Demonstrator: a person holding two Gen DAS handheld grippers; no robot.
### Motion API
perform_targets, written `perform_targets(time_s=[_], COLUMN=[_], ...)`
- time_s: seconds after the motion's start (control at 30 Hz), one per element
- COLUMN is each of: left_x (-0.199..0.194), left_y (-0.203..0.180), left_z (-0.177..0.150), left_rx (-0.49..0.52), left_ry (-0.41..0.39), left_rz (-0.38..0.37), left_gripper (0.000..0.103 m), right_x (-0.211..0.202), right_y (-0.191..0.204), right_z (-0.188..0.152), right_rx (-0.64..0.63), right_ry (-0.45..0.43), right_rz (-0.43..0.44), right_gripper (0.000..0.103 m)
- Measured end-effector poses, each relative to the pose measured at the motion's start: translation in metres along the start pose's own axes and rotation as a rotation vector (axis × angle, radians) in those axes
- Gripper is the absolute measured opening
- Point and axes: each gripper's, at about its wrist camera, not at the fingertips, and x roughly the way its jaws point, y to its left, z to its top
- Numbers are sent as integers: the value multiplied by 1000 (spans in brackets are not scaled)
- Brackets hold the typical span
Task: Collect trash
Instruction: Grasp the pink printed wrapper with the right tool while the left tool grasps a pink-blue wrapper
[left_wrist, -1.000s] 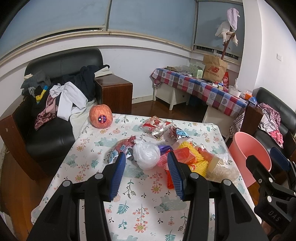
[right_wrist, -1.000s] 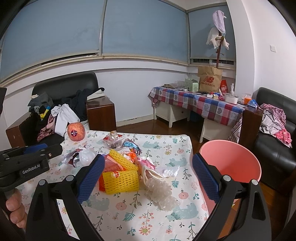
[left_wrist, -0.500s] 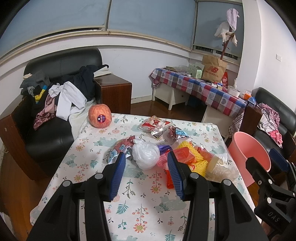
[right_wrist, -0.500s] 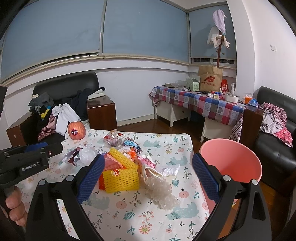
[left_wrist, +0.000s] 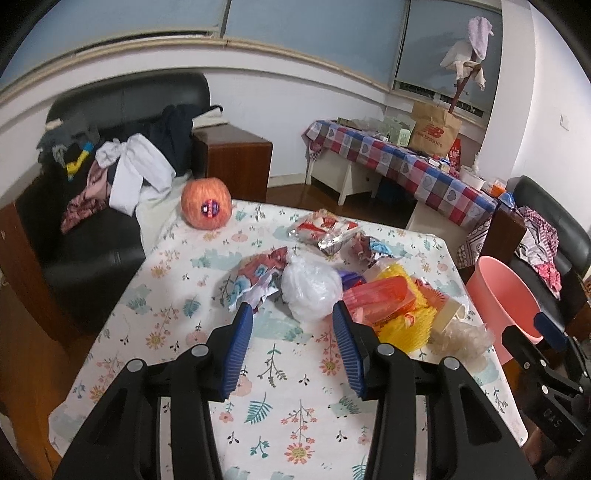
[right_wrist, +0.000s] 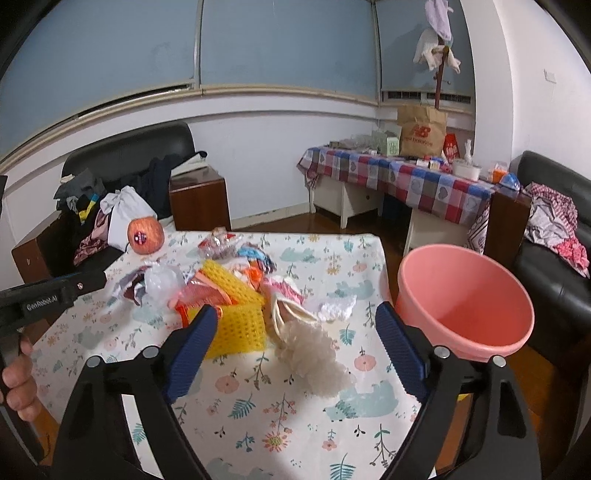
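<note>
Pink bucket (right_wrist: 465, 302) beside desk (right_wrist: 280, 402), nothing visible inside. Both grippers' jaws wide, holding nothing. Trash pile (left_wrist: 332, 280) partly overlapping, wrappers hard to identify.

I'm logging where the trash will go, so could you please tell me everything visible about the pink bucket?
The pink bucket looks like smooth plastic, round and flaring wide to a rolled rim. It stands upright and looks empty, beside the table's right edge, apparently on the floor. Neither gripper touches it; whether it touches the tablecloth cannot be told.
</note>
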Motion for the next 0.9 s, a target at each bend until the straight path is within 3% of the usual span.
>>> perform_targets(time_s=[0.33, 0.83, 0.9], left_x=[17, 76, 84], left_y=[10, 33, 37], left_z=[1, 25, 24], left_rx=[9, 38, 39], left_ry=[28, 95, 119], left_rz=[-75, 40, 39], left_gripper=[45, 44, 33], right_x=[11, 28, 30], right_y=[-11, -41, -46], right_z=[-2, 4, 4], right_rx=[21, 44, 53], right_ry=[51, 137, 147], right_rz=[63, 85, 91], right_gripper=[78, 78, 78])
